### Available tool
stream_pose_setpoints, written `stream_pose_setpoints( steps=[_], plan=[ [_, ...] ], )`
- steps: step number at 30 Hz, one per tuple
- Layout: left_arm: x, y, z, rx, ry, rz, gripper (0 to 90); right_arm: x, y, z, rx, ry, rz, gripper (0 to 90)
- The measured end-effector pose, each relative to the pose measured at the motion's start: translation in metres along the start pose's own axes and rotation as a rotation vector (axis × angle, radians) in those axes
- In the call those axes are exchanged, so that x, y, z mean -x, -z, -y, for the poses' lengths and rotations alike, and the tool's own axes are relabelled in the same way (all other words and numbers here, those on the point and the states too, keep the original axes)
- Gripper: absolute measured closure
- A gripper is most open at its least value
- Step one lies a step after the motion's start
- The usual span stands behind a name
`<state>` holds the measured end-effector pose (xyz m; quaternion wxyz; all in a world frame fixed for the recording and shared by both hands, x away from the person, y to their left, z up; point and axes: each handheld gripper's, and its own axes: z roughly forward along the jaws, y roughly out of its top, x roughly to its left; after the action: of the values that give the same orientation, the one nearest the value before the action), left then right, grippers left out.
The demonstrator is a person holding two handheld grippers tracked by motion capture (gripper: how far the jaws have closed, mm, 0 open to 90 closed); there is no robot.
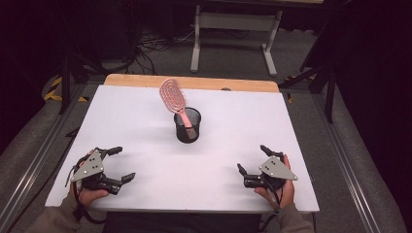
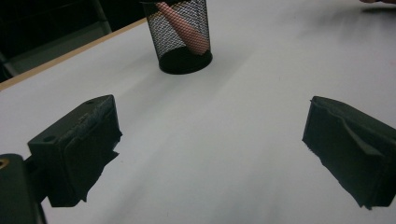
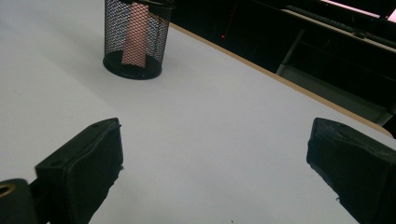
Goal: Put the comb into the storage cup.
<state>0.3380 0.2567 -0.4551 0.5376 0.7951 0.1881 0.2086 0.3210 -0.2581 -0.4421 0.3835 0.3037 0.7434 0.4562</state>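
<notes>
Pink hairbrush (image 1: 174,97) standing handle-down in black mesh cup (image 1: 187,125), near the middle of the white tabletop (image 1: 145,116), toward its far edge. Left gripper (image 1: 119,164) by the near left corner, jaws spread wide, holding nothing. Right gripper (image 1: 251,158) by the near right corner, likewise agape and empty, well apart from the cup.

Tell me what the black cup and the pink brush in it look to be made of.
The black round mesh cup looks like wire mesh, probably metal with a matte coating: its wall is see-through over a solid base. The pink oval hairbrush looks like moulded plastic, smooth, with open slots in its head.
</notes>
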Motion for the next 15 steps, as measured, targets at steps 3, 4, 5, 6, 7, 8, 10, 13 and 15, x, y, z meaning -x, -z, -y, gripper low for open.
stream_pose_setpoints(
  steps=[3, 4, 5, 6, 7, 8, 10, 13, 15],
  plan=[
    [0.0011, -0.0028, -0.0006, -0.002, -0.012, 0.008, 4.7, -0.0002, 0.002, 0.0003, 0.0, -0.005, -0.004, 4.2],
    [0.0014, -0.0033, -0.0003, -0.003, -0.009, 0.011, 4.7, -0.0006, 0.0028, -0.0004, 0.005, -0.006, 0.002, 4.3],
    [0.0014, -0.0036, 0.0001, -0.005, -0.011, 0.014, 4.6, -0.0007, 0.0032, -0.0009, 0.008, -0.007, 0.003, 4.5],
    [0.0014, -0.0036, 0.0001, -0.005, -0.011, 0.014, 4.4, -0.0011, 0.0043, -0.0022, 0.02, -0.014, 0.006, 4.5],
    [0.0014, -0.0025, -0.0004, 0.0, -0.007, 0.016, 4.4, -0.0018, 0.005, -0.0032, 0.025, -0.013, 0.007, 4.5],
    [0.0016, -0.0024, -0.0005, 0.001, -0.006, 0.017, 4.4, -0.0023, 0.0053, -0.0036, 0.024, -0.014, 0.008, 4.5],
    [0.0018, -0.0025, -0.0006, -0.001, -0.011, 0.016, 4.2, -0.0029, 0.0056, -0.0039, 0.028, -0.022, 0.007, 4.5],
    [0.001, -0.0025, -0.0003, 0.005, -0.007, 0.01, 3.9, -0.0027, 0.0056, -0.0047, 0.033, -0.019, 0.006, 4.5],
    [0.0011, -0.0029, 0.0, 0.001, -0.003, 0.009, 3.8, -0.0017, 0.0058, -0.0047, 0.034, -0.024, 0.003, 4.2]
  ],
)
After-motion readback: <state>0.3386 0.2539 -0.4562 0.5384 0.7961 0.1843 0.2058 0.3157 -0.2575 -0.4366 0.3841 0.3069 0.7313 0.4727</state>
